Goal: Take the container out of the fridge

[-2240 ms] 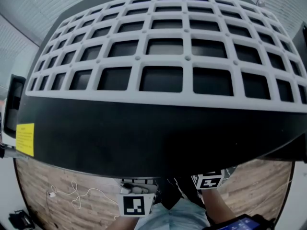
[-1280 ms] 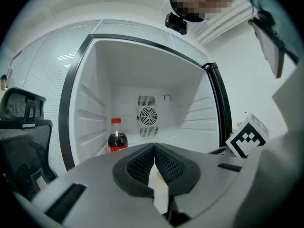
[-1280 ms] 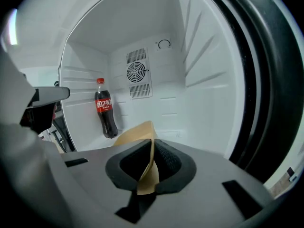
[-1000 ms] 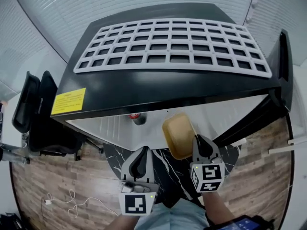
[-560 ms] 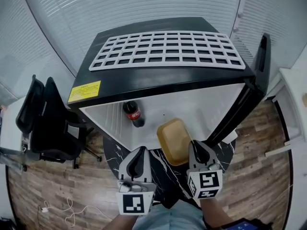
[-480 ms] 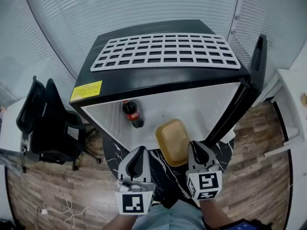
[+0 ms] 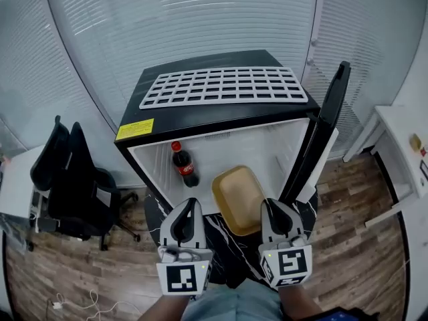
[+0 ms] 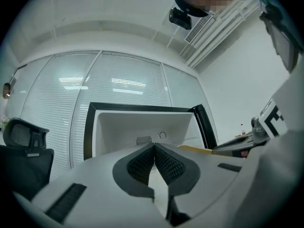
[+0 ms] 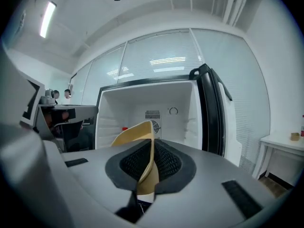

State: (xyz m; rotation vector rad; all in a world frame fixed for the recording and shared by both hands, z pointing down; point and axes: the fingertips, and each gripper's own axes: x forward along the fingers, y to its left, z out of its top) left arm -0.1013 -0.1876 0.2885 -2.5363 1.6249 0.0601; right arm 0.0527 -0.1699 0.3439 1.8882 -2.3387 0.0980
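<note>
1. Pinched at its near rim between the ribbed black fingers (image 9: 168, 163) of the right gripper (image 7: 279, 214): a shallow tan rectangular container (image 7: 237, 198), thin-walled and matte, with rounded corners and its open side up.
2. Reaching away from those fingers toward the small black fridge (image 7: 200, 119), out in front of its open white compartment and above a dark marble-veined surface (image 7: 224, 236).
3. Just to the container's left, apart from it: the left gripper (image 7: 184, 214), its own ribbed fingers (image 8: 142, 161) pressed together with nothing between them.
4. Inside the fridge, upright at the left: a dark cola bottle (image 7: 184, 166) with a red cap and a red label. White script on that label, too small to read.
5. At the front left corner of the fridge top: a yellow rectangular sticker (image 7: 135, 129), print too small to read. On each gripper's cube, black-and-white square markers only, no words.
6. Across the fridge top: a white plastic grid rack (image 7: 224, 85) of square openings.
7. At the right, swung wide open: the fridge door (image 7: 324, 126), black outside, white inside.
8. Left of the fridge, a black office chair (image 7: 70, 179); below it all, a wood-plank floor (image 7: 351, 212).
</note>
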